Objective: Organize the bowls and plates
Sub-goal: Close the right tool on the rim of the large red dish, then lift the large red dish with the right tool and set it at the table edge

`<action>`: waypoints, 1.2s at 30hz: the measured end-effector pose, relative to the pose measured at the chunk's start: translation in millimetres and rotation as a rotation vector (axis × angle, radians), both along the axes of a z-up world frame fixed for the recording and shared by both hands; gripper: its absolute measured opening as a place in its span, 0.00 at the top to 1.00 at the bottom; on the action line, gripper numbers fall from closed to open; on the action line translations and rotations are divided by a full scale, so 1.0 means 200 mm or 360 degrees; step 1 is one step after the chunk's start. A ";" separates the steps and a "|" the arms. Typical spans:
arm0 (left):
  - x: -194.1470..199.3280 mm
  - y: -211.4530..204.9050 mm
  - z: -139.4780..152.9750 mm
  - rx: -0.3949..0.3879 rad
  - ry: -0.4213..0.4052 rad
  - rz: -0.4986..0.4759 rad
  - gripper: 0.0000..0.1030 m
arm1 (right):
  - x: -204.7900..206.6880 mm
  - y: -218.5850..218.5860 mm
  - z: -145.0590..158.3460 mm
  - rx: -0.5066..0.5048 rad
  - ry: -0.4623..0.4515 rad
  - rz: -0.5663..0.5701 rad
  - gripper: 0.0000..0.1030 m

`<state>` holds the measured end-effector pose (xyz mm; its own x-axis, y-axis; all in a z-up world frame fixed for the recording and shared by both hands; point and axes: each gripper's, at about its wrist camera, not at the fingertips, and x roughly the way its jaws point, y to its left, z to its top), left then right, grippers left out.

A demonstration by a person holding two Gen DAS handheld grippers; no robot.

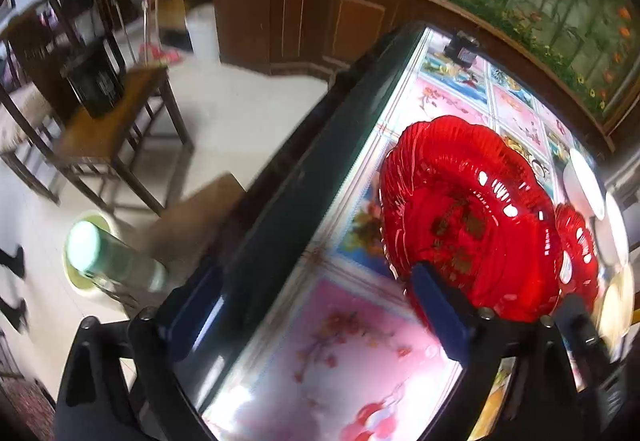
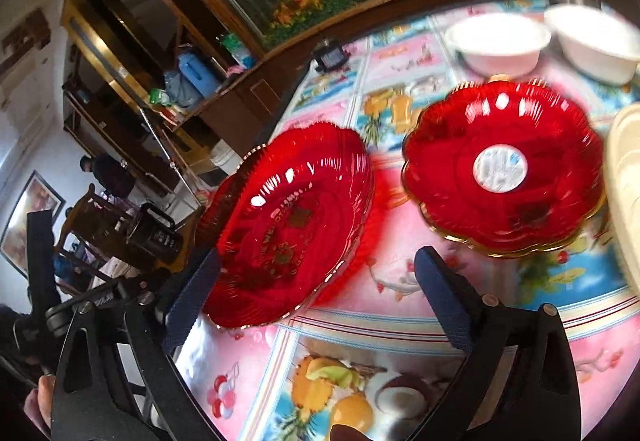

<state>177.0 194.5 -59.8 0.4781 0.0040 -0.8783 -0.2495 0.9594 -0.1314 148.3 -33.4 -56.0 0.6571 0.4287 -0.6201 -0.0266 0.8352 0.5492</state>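
A large red glass plate lies near the table's edge. A second red plate with a white sticker in its middle lies beside it. Two white bowls stand behind them. My left gripper is open over the table edge, its right finger in front of the large plate's near rim. My right gripper is open too. Its left finger is at that plate's near rim, and nothing is gripped.
The table has a glossy fruit-and-flower cover and a dark edge. A small black device sits at its far end and a cream dish at the right. Beyond the edge are a wooden chair and a green cup.
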 end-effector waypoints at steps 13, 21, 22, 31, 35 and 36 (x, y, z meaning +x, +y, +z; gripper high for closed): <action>0.14 -0.14 -0.09 0.0014 0.0138 -0.0066 0.76 | 0.16 -0.01 -0.20 0.0169 0.0235 0.0063 0.72; 0.07 -0.22 -0.07 0.0135 0.0151 -0.0111 0.84 | 0.15 0.01 -0.16 0.0055 0.0185 0.0073 0.77; 0.05 -0.22 -0.07 0.0137 0.0161 -0.0111 0.84 | 0.15 0.01 -0.16 0.0040 0.0189 0.0075 0.77; -0.30 -0.15 -0.01 0.0114 0.0163 -0.0119 0.84 | -0.01 0.05 -0.11 0.0092 0.0233 0.0233 0.76; -0.50 -0.18 0.02 0.0151 0.0112 -0.0154 0.84 | -0.22 0.05 -0.08 0.0032 0.0216 0.0294 0.76; -0.53 -0.20 0.03 0.0154 0.0103 -0.0162 0.84 | -0.26 0.04 -0.08 0.0032 0.0218 0.0300 0.76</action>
